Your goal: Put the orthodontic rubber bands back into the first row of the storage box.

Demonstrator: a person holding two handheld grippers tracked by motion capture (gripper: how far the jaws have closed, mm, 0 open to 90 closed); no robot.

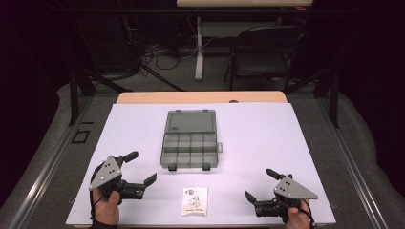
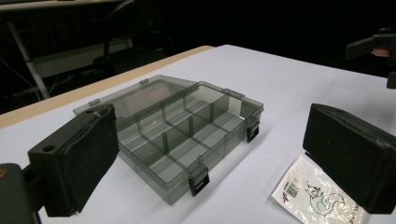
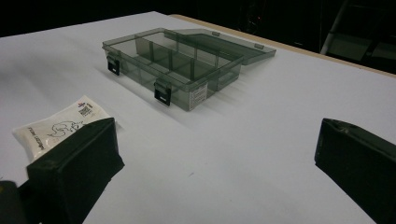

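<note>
The small white packet (image 1: 195, 201) lies flat at the bottom middle of the high view, below the open grey box (image 1: 190, 150). Both the left hand-held gripper (image 1: 140, 168) and the right hand-held gripper (image 1: 261, 185) are spread wide and hold nothing. Come down low, pinch one packet edge, and lift slowly.

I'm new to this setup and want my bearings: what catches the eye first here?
A smoky grey compartment box lies open in the middle of the white table, lid flat behind it. Nearer the person lies a small white packet. The left gripper and right gripper flank it, both open and empty.
</note>
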